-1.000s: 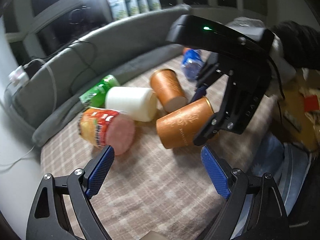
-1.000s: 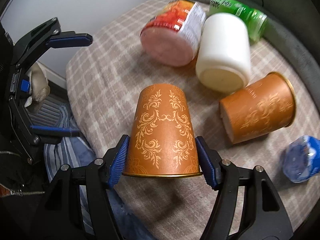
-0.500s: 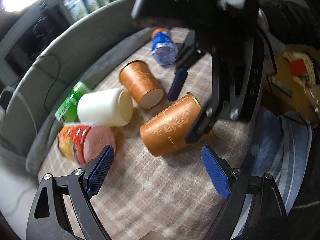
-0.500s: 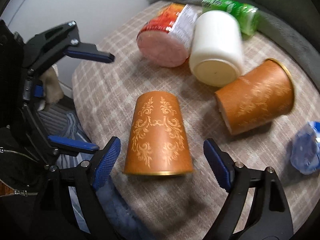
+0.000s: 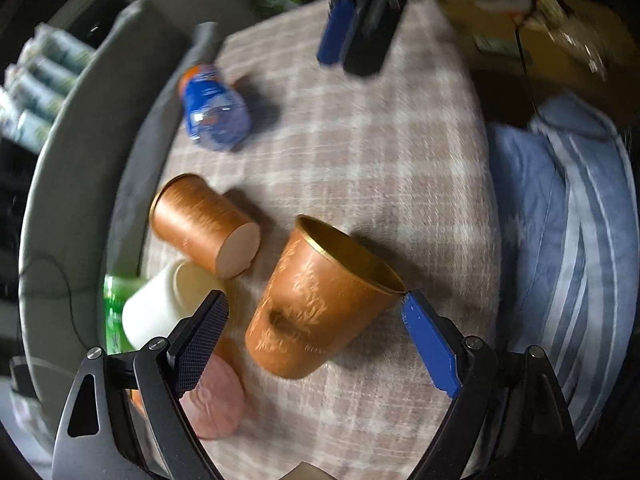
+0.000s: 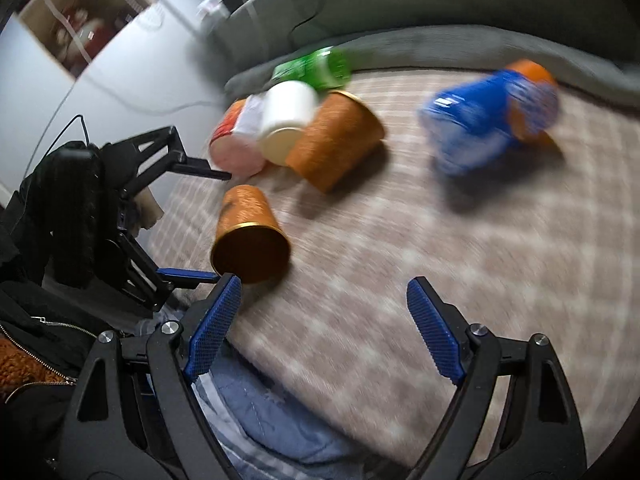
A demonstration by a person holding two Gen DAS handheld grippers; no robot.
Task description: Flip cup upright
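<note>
An orange patterned paper cup lies on its side on the checked cloth, its gold-rimmed mouth toward the right gripper; it also shows in the right wrist view. My left gripper is open with its jaws either side of the cup, not gripping it. My right gripper is open and empty, pulled back from the cup; it shows blurred at the top of the left wrist view. A second orange cup lies on its side nearby.
A white cup, a green bottle and a red-labelled tub lie at the left. A blue water bottle lies farther off. A grey cushion rims the cloth. Blue striped fabric hangs past the edge.
My right gripper opened, let go of the cup and drew back. The cup now lies on its side. My left gripper moved in around it.
</note>
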